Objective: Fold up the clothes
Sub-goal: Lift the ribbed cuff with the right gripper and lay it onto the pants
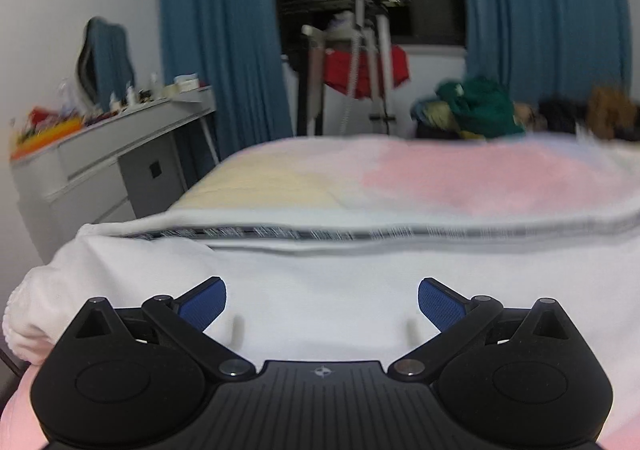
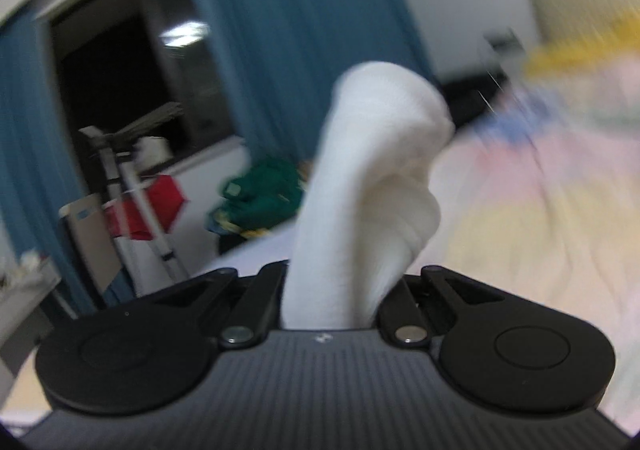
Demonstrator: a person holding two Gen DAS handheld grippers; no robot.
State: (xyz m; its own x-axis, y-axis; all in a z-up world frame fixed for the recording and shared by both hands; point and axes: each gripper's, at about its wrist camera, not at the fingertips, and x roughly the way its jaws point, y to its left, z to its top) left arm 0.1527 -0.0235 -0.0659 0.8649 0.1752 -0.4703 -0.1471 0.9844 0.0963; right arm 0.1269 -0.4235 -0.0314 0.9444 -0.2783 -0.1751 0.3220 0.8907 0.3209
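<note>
The left claw (image 1: 322,304) points slightly downward over a white garment (image 1: 320,278) spread on the bed (image 1: 460,173). Its 2 blue-padded fingers (image 1: 204,302) stand wide apart with nothing between them, only the white cloth lying beneath. A dark patterned band runs across the garment just beyond the fingers, and past it the bed cover shows pale yellow and pink patches. The garment's left edge bunches into a soft roll at the lower left of the left wrist view.

The right claw (image 2: 336,290) is held nearly level and rolled to one side, so the room leans in its view. Its jaws are drawn together and clamped on a fold of the same white garment (image 2: 372,177), which rises from between them in a thick bunched column and curls over at the top. The pads themselves are hidden by the cloth. This view is heavily blurred.

Behind the bed hang blue curtains (image 1: 220,41) on either side of a dark window. A grey bench (image 1: 100,157) cluttered with small items stands at the left, a drying rack (image 1: 360,61) with a red cloth in the middle, and a heap of green clothes (image 1: 484,105) at the far edge of the bed.
</note>
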